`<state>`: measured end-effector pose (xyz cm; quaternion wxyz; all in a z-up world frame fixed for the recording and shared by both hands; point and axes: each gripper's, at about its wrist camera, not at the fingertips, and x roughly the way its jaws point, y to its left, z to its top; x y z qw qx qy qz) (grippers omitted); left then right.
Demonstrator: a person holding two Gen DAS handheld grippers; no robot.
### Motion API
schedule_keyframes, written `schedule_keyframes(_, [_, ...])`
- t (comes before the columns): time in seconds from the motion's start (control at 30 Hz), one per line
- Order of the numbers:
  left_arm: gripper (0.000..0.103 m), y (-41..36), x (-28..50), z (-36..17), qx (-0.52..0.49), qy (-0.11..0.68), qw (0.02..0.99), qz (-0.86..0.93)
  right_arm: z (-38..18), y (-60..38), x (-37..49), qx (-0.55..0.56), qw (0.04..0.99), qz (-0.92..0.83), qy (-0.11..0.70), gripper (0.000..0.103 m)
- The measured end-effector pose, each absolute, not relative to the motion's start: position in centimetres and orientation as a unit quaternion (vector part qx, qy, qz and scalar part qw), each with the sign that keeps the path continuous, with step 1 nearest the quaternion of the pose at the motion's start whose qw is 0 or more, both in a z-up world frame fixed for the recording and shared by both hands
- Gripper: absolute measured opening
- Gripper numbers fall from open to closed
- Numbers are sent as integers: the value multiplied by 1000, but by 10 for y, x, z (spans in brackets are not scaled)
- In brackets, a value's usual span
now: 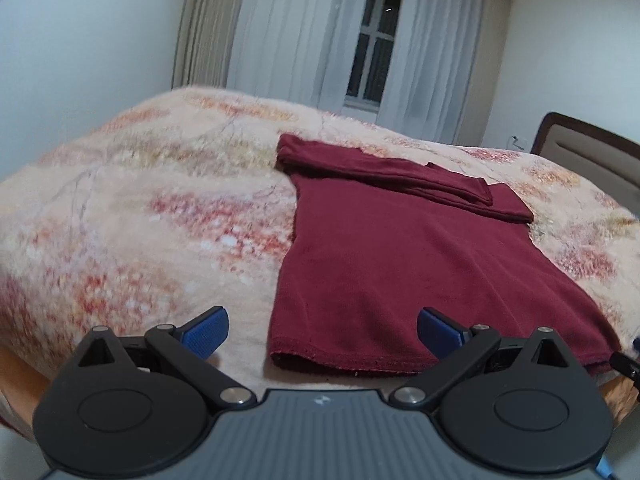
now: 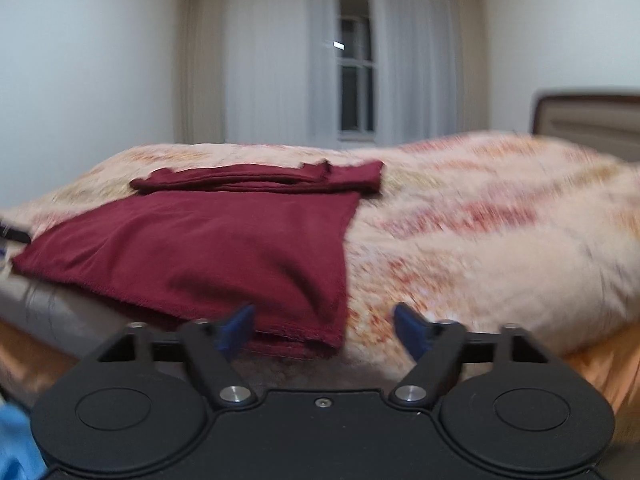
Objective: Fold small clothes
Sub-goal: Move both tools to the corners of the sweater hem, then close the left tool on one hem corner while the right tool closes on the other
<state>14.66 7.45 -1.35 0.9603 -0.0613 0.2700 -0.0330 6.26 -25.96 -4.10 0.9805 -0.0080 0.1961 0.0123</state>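
Note:
A dark red shirt lies flat on the bed, its sleeves folded across the far end. Its hem lies at the bed's near edge. My left gripper is open and empty, its blue pads apart just in front of the hem's left corner. In the right wrist view the shirt lies left of centre. My right gripper is open and empty, its pads on either side of the hem's right corner.
The bed carries a fuzzy cream and orange-red blanket. A headboard stands at the right. A curtained window is behind. Part of the other gripper shows at the right edge. Blue cloth shows at the lower left.

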Motion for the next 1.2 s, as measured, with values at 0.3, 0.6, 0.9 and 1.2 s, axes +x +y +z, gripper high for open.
schedule_keyframes(0.3, [102, 33, 143, -15, 22, 259, 962, -84, -55, -203, 63, -195, 964, 66, 167, 100])
schedule_keyframes(0.6, [102, 24, 139, -21, 35, 262, 960, -98, -72, -176, 70, -289, 947, 42, 133, 88])
schedule_keyframes(0.9, [102, 2, 122, -30, 104, 227, 959, -130, -68, -172, 62, -296, 944, 94, 113, 16])
schedule_keyframes(1.2, [103, -53, 120, -54, 231, 181, 948, -121, -29, -190, 66, -184, 967, 125, 127, 13])
